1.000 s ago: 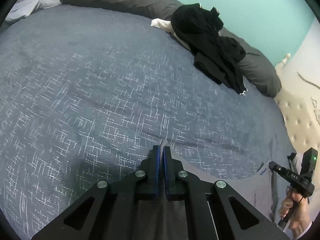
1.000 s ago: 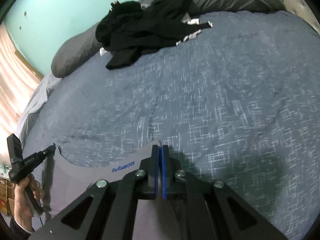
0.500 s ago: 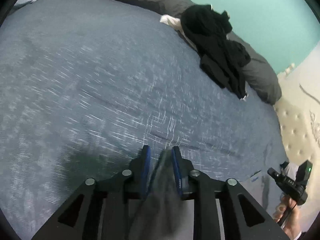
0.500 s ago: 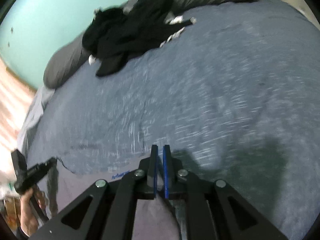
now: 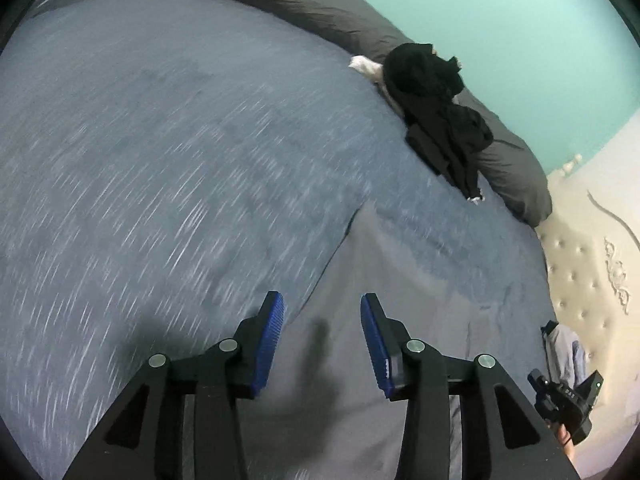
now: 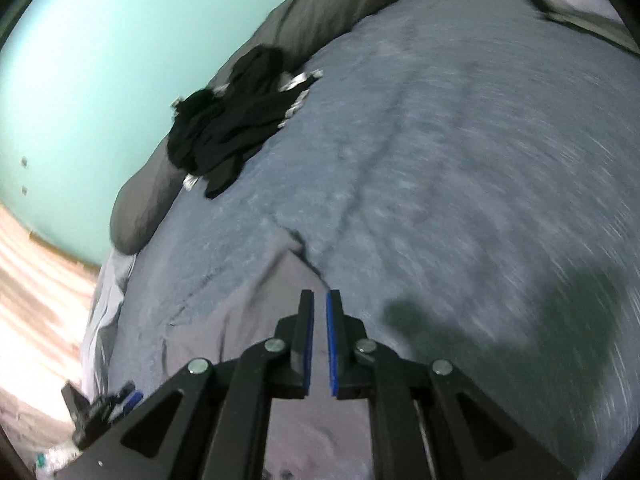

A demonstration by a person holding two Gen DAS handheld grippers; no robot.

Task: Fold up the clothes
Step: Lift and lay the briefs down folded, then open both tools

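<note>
A grey garment (image 5: 380, 272) lies spread flat on the blue-grey bedspread (image 5: 160, 160), one corner pointing toward the pillows. My left gripper (image 5: 322, 312) hovers over its near part. Its jaws are opening, stand wide apart and hold nothing. In the right wrist view the same garment (image 6: 256, 300) lies under my right gripper (image 6: 318, 308). Those jaws are opening too; a narrow gap shows between the blue pads and no cloth is pinched. Each view catches the other gripper at its edge: the right gripper (image 5: 568, 400) and the left gripper (image 6: 100, 404).
A heap of black clothes (image 5: 436, 108) (image 6: 232, 120) rests against long dark grey pillows (image 5: 312, 8) along the teal wall. A cream tufted headboard (image 5: 584, 272) stands at the right. Beyond the bed's left edge lies a wooden floor (image 6: 36, 280).
Both grippers were shut on the garment's corners; they have let go and drawn back. The left jaws spread wide, the right parted slightly. The garment now lies on the bed.
</note>
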